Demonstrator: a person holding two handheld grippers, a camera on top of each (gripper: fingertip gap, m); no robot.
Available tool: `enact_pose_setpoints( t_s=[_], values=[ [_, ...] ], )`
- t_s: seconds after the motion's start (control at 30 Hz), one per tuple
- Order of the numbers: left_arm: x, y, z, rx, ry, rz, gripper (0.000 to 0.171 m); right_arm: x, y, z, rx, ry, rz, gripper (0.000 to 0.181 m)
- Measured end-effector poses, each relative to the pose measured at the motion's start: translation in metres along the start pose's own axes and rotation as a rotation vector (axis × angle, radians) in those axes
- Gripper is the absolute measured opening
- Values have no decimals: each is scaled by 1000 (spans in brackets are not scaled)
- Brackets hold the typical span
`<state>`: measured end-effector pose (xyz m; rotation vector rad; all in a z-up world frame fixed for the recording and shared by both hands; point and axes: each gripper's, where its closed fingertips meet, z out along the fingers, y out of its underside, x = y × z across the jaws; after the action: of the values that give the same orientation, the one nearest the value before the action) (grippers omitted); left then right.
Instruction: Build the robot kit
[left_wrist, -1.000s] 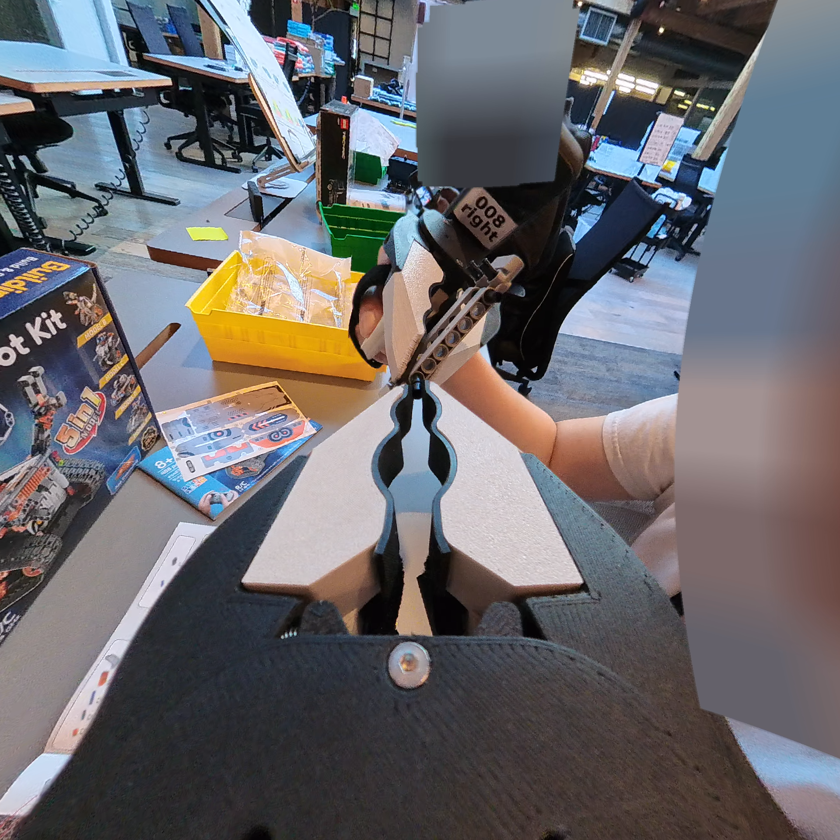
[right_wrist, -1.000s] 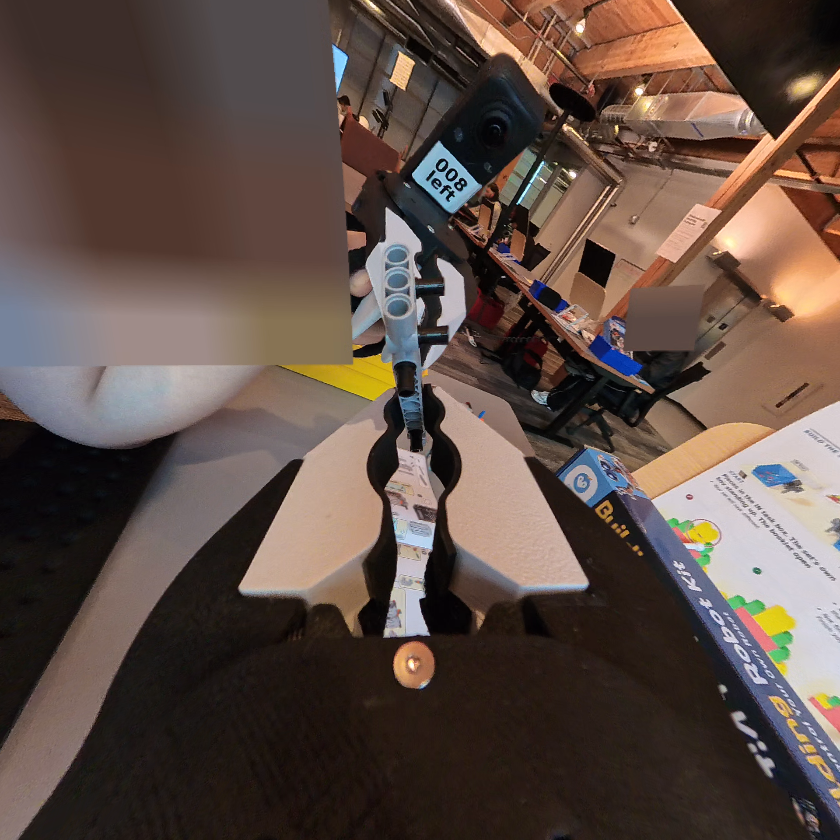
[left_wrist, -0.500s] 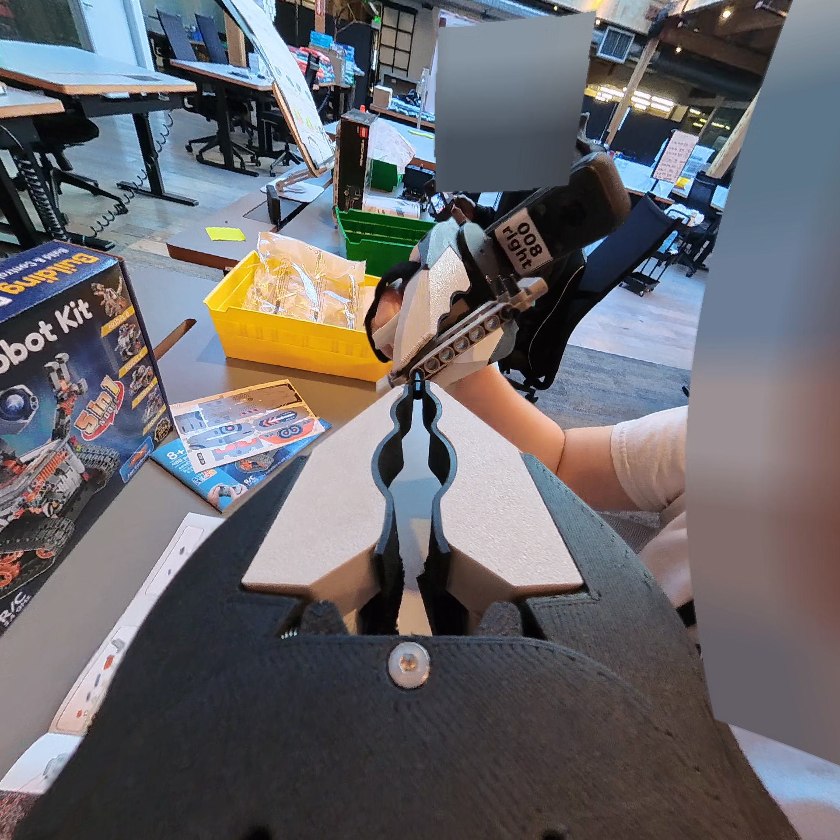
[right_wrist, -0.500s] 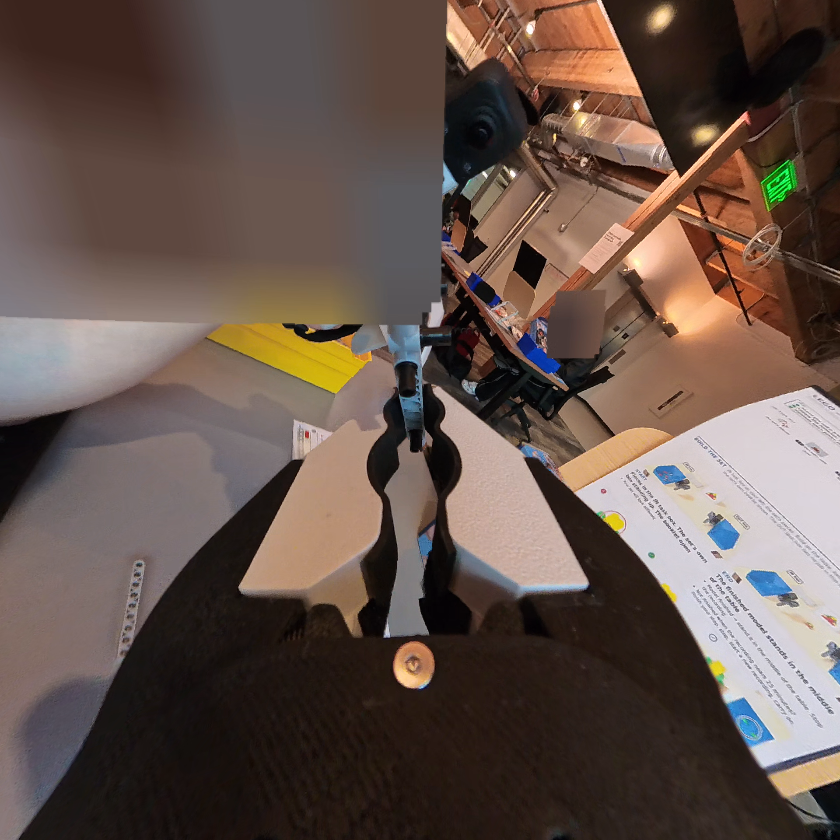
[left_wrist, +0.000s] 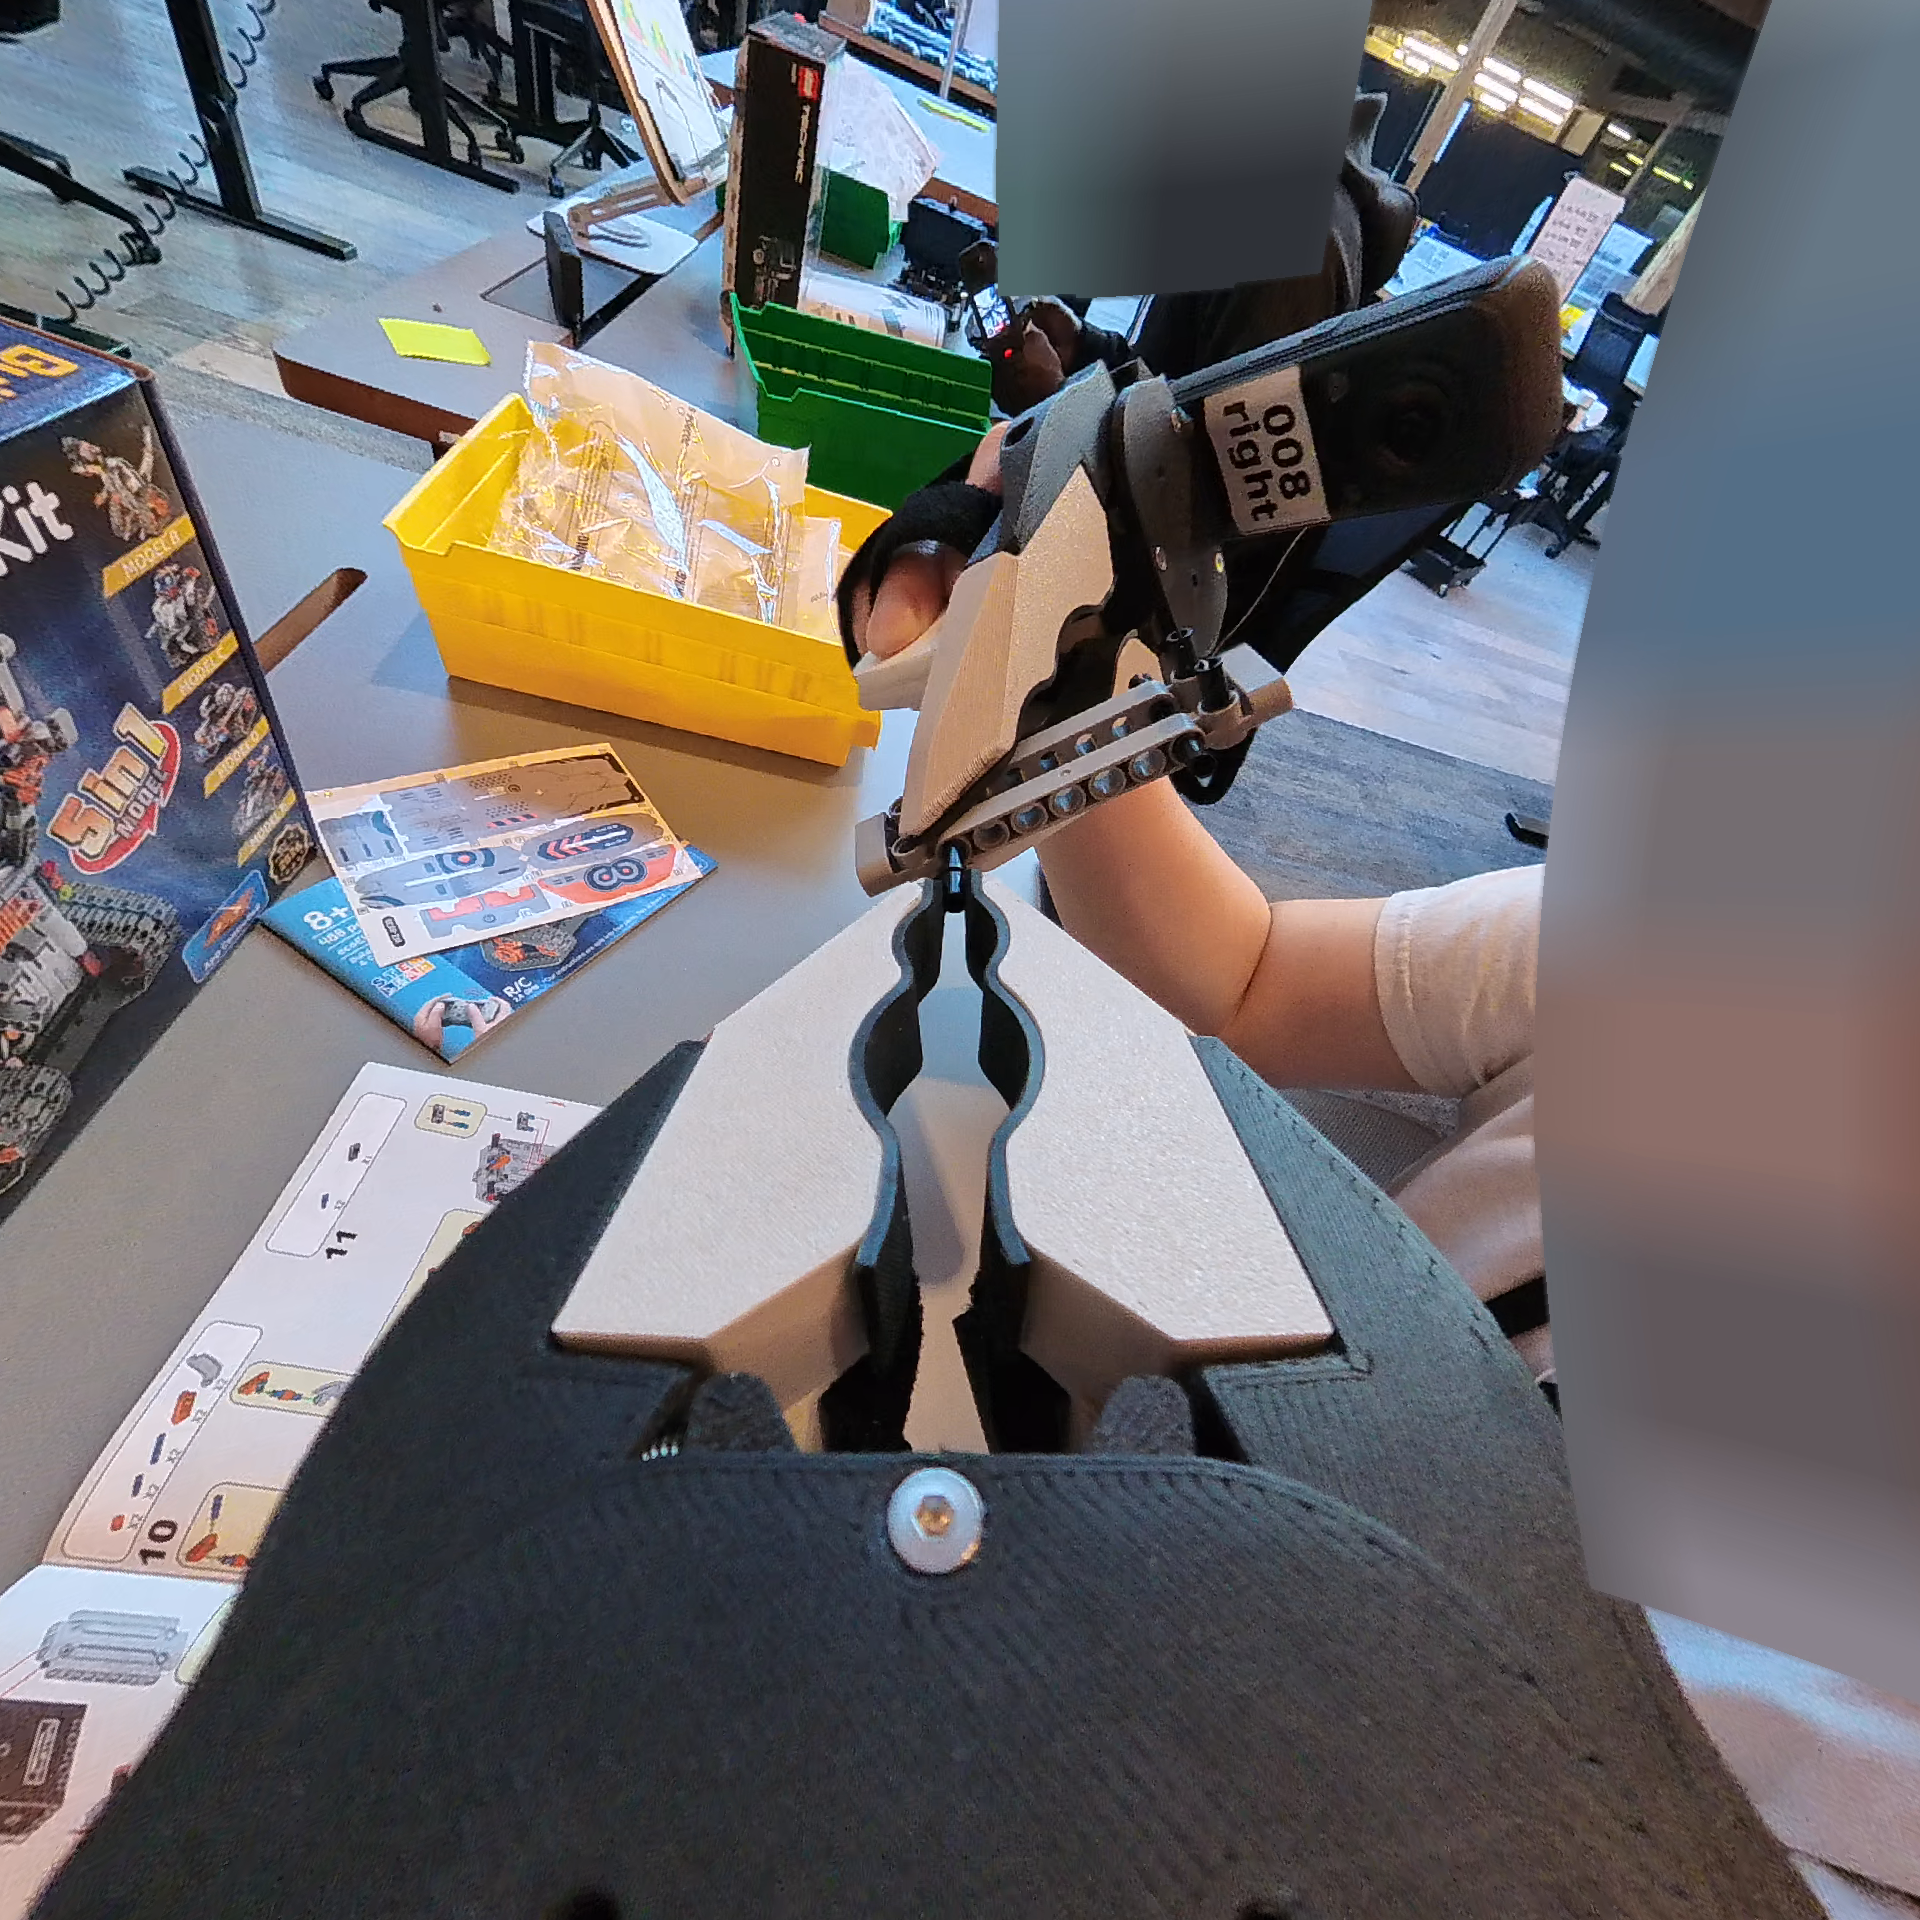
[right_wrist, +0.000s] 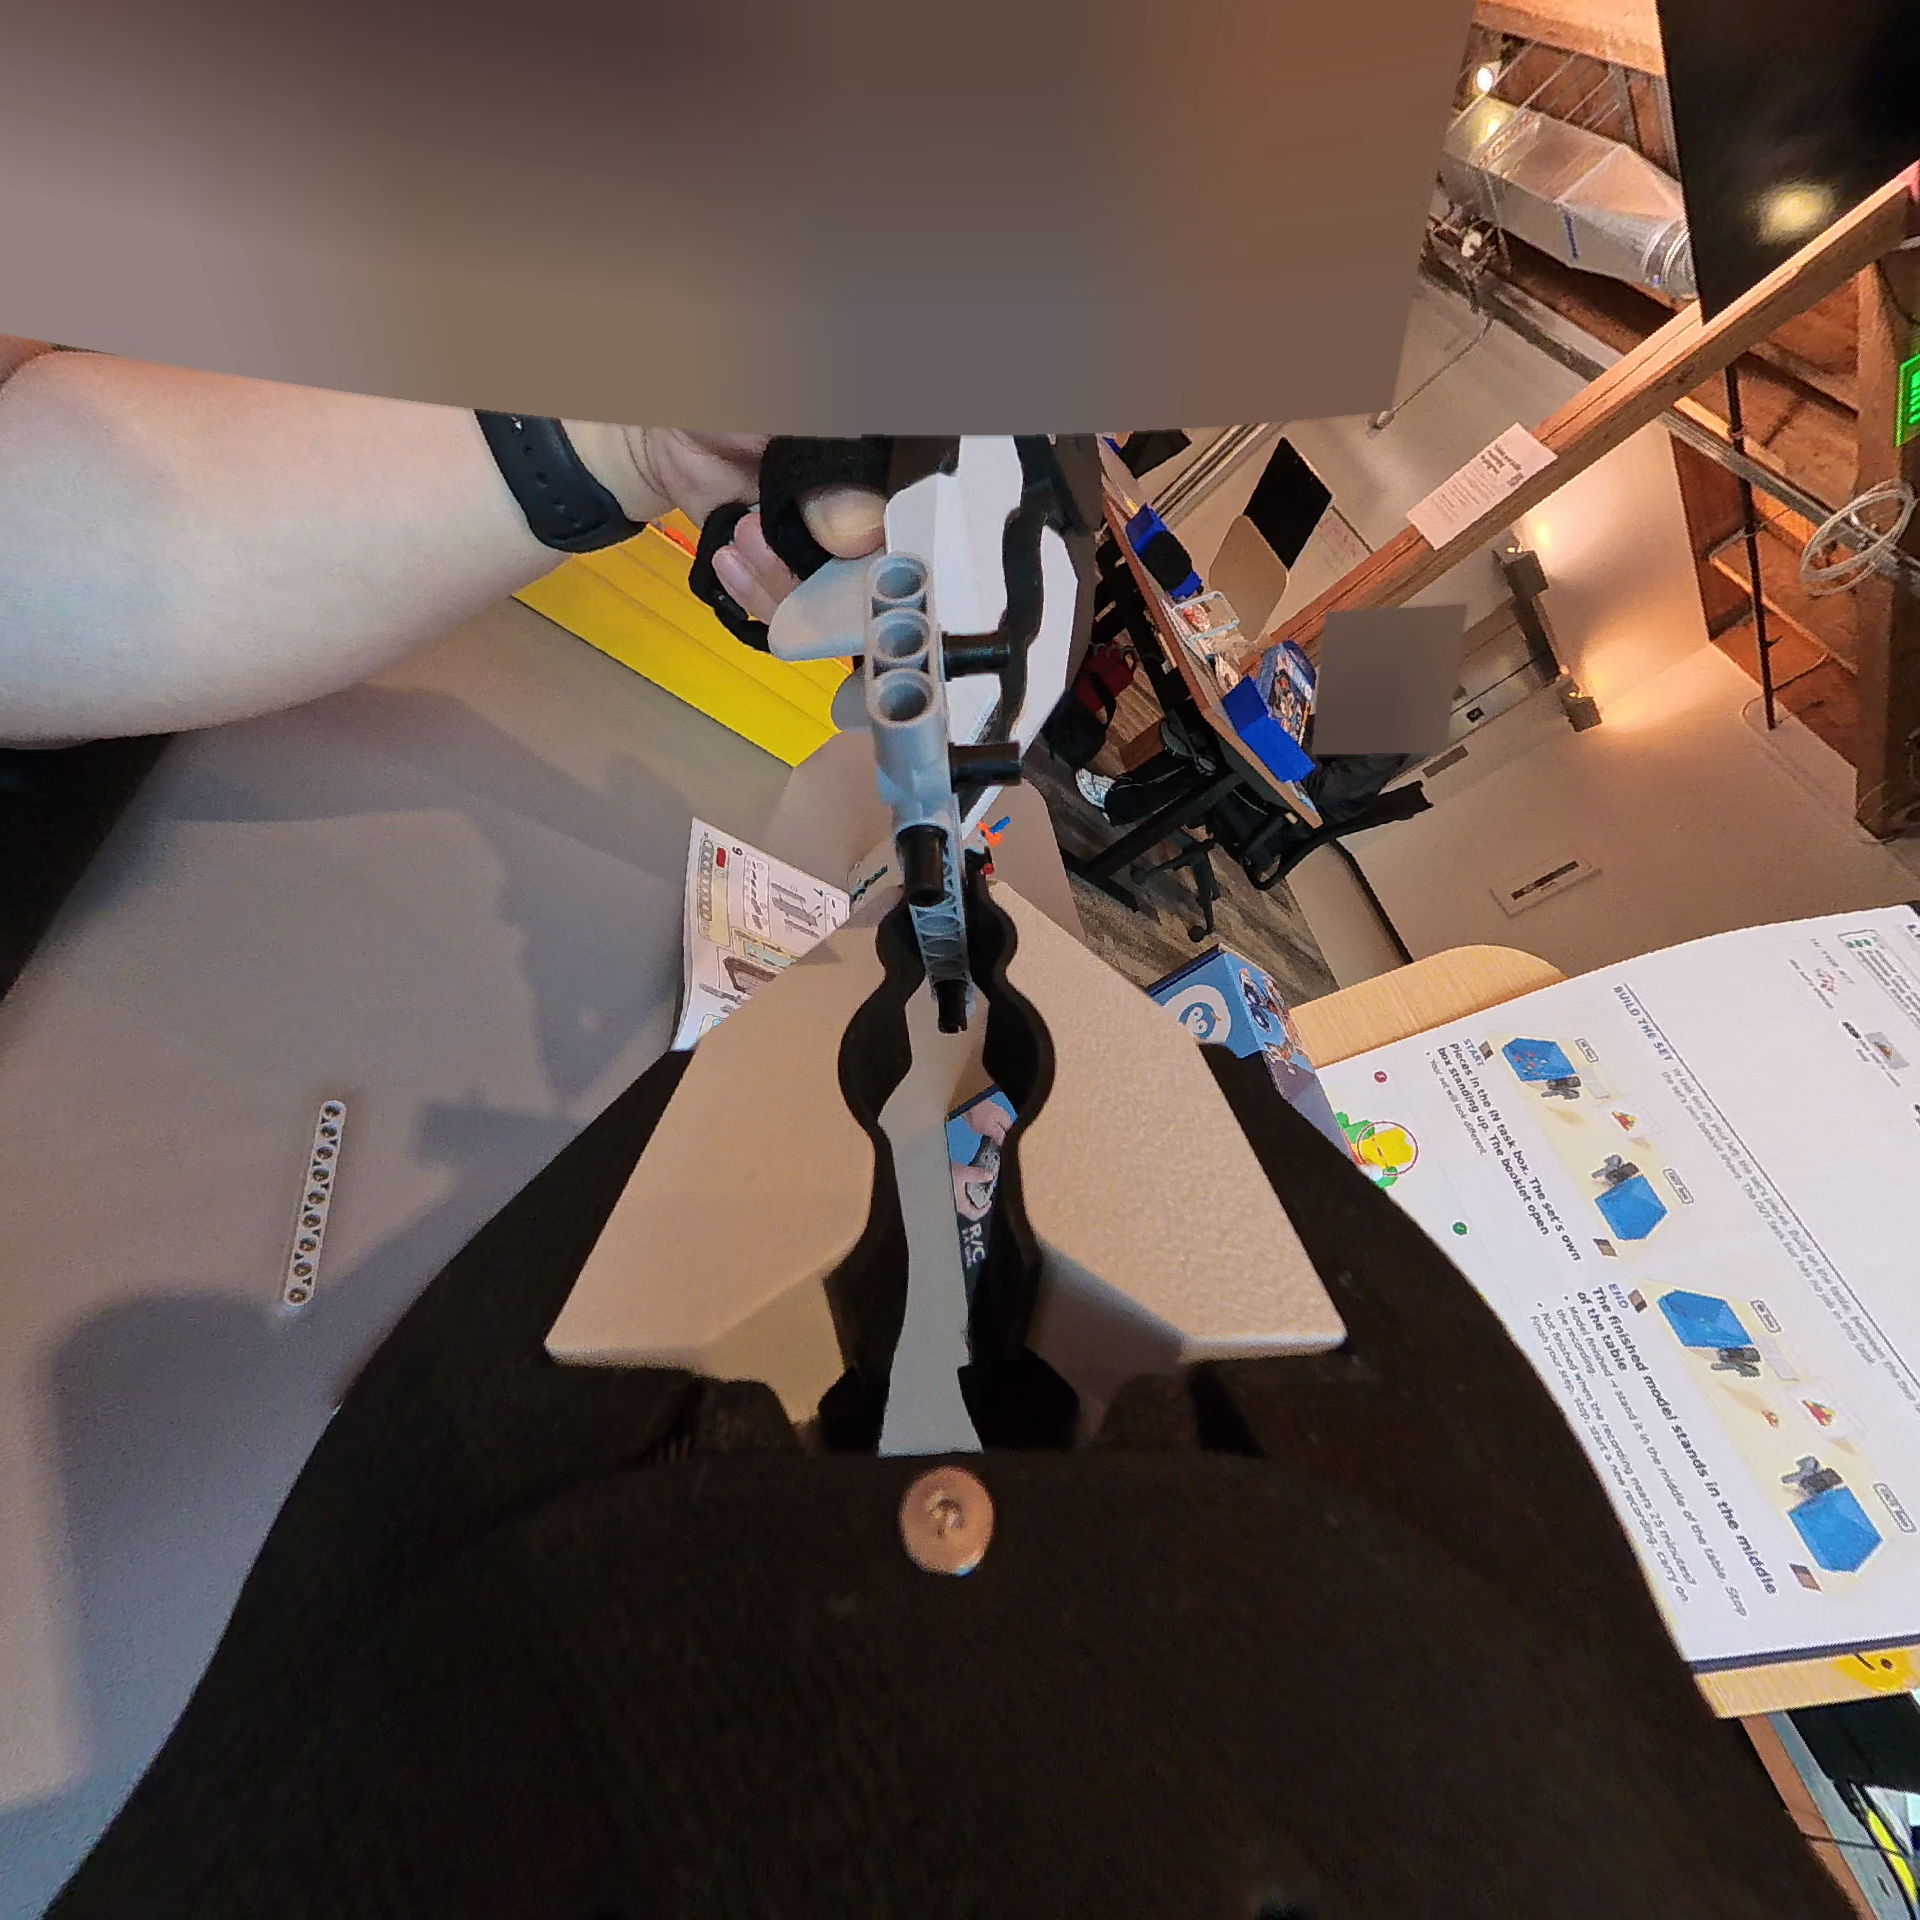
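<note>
My right gripper (right_wrist: 945, 925) is shut on a grey studless beam assembly (right_wrist: 914, 727), held in the air above the grey table (right_wrist: 436, 935). The assembly has a row of holes and several black pins. It also shows in the left wrist view (left_wrist: 1070, 784), slanting up to the right under the right gripper (left_wrist: 1023, 665). My left gripper (left_wrist: 951, 883) is shut at its tips on a small black pin (left_wrist: 951, 864) that sits against the lower end of the beam. The left gripper (right_wrist: 997, 582) shows in the right wrist view just behind the assembly.
A yellow bin (left_wrist: 623, 644) with clear plastic bags and a green bin (left_wrist: 862, 405) stand behind. A robot kit box (left_wrist: 114, 727), booklets (left_wrist: 499, 873) and an instruction sheet (left_wrist: 260, 1351) lie at the left. A loose long beam (right_wrist: 312, 1205) lies on the table. A printed page (right_wrist: 1662, 1247) is at the right. The tips of both grippers are at nearly the same place.
The right gripper has rolled over, so the beam now lies flatter in the left wrist view. Both grippers stay shut and joined at the beam. The left view has tipped down toward the table.
</note>
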<state>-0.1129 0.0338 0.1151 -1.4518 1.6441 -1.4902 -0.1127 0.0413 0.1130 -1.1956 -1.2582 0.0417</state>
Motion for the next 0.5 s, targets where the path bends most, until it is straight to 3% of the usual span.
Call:
enact_pose_setpoints(
  t_s=[0.5],
  values=[
    [-2,4,1,-22,0,-19,2,2,1,-2,-14,23,-36,7]
  ],
)
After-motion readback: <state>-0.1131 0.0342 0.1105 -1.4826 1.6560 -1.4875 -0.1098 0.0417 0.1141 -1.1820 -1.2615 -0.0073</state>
